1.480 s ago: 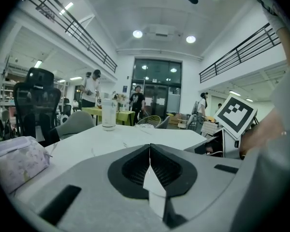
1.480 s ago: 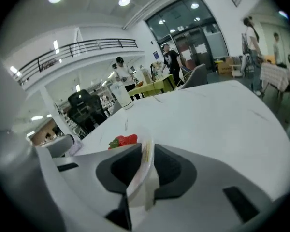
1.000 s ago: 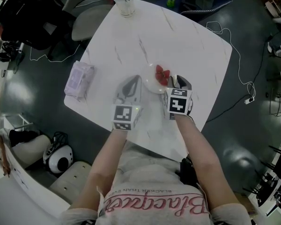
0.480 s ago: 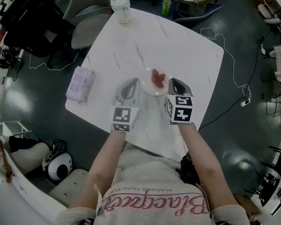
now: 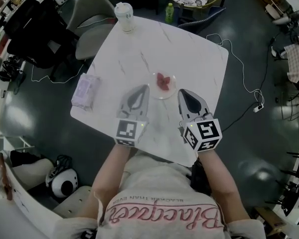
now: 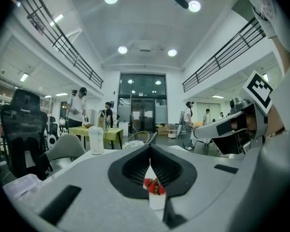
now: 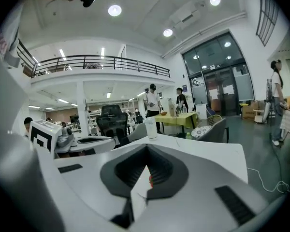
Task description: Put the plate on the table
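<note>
The left gripper (image 5: 142, 89) has its jaws pressed together and holds nothing; through the thin slit between them, in the left gripper view, some red strawberries (image 5: 163, 80) can be seen. The small round white plate (image 5: 156, 92) carrying them lies flat on the white marble worktop (image 5: 189, 54), just beyond the two gripper tips. The right gripper (image 5: 183, 93) is closed too, and it is empty.
</note>
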A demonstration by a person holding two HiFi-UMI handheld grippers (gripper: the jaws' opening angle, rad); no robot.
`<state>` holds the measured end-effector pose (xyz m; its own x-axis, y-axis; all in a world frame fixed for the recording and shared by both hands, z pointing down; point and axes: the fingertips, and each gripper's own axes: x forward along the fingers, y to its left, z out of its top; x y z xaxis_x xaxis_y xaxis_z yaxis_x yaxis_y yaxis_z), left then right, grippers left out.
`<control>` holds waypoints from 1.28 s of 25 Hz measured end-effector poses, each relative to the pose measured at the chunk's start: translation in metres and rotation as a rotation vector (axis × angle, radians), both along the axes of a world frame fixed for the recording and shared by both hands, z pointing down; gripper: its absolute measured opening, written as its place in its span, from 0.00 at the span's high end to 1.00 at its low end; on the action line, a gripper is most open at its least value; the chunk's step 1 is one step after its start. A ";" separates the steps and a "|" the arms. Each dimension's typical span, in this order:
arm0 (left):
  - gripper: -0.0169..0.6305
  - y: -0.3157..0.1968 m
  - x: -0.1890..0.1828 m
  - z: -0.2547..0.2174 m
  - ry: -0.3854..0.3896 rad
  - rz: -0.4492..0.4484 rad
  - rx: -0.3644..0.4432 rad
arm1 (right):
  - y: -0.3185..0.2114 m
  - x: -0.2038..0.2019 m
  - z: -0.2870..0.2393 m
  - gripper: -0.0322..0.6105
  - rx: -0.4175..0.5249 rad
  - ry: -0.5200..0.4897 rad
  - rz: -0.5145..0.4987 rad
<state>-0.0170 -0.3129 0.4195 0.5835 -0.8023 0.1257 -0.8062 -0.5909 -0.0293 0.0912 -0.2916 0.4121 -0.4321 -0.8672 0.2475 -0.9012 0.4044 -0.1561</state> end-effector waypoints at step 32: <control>0.96 0.082 0.019 -0.057 0.071 0.037 0.094 | 0.085 -0.025 -0.049 0.95 0.171 -0.030 -0.028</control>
<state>0.0023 -0.2311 0.3621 0.6176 -0.7865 0.0082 -0.7860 -0.6175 -0.0296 0.0664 -0.2070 0.3628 -0.4618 -0.8830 0.0841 -0.8850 0.4524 -0.1101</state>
